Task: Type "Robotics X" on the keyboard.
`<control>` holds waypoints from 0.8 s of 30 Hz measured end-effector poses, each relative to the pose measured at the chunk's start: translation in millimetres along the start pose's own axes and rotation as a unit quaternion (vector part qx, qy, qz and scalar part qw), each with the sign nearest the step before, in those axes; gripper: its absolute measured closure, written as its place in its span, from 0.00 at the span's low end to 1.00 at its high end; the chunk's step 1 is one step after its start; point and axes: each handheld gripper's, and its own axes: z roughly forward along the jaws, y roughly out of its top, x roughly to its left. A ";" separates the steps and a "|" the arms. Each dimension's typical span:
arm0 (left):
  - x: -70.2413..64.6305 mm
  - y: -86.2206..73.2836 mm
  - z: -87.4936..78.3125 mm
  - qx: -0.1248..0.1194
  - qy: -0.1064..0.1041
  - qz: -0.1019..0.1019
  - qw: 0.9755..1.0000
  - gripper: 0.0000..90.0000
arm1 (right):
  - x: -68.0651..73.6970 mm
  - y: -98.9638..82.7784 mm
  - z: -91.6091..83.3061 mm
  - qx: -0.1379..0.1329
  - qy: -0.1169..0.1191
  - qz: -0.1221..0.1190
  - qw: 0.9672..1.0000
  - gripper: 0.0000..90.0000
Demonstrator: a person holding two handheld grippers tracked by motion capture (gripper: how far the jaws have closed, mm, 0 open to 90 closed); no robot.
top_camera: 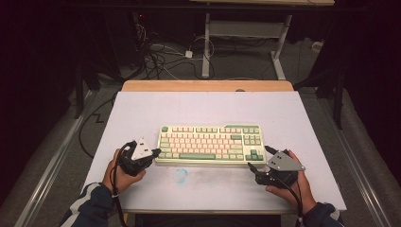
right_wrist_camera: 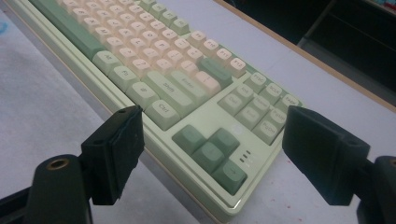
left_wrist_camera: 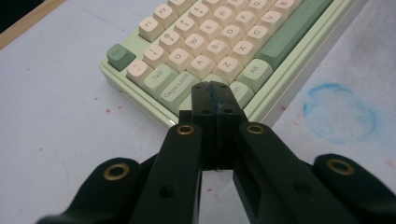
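Dark room, cables all over the floor behind, and a white table [top_camera: 142,109] with a green-and-cream keyboard [top_camera: 210,144] sitting roughly in the middle.

Left gripper [left_wrist_camera: 215,93] has its jaws pressed flat together with nothing between them, tip hanging right over the keyboard's near-left corner, about where Ctrl and Shift sit, Caps Lock [left_wrist_camera: 180,84] just ahead of it. Whether the tip is actually touching a key is hard to tell. Off to that gripper's right on the table there's a faded blue ring stain [left_wrist_camera: 340,113].

Right gripper [right_wrist_camera: 212,154] is spread wide, its jaws on either side of the keyboard's other near corner, arrow keys [right_wrist_camera: 212,154] right between them and not touched by either pad.

What could go wrong: that closed left tip is wider than a single keycap, so a poke down probably mashes two keys or slips into the gap between them. A push at an angle could also just shove the whole board sideways, since nothing is bracing it. On the right, closing the jaws from here would likely catch the case edge or pop an arrow cap loose.
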 end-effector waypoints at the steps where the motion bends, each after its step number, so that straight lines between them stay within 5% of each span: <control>1: -0.8 1.2 0.9 0.001 -0.003 -0.001 1.000 0.97 | 0.0 0.0 0.0 0.000 0.000 0.000 1.000 0.24; 24: -31.0 21.4 34.8 0.008 -0.045 0.019 0.999 0.97 | -0.9 0.4 -0.8 0.000 -0.002 0.001 1.000 0.24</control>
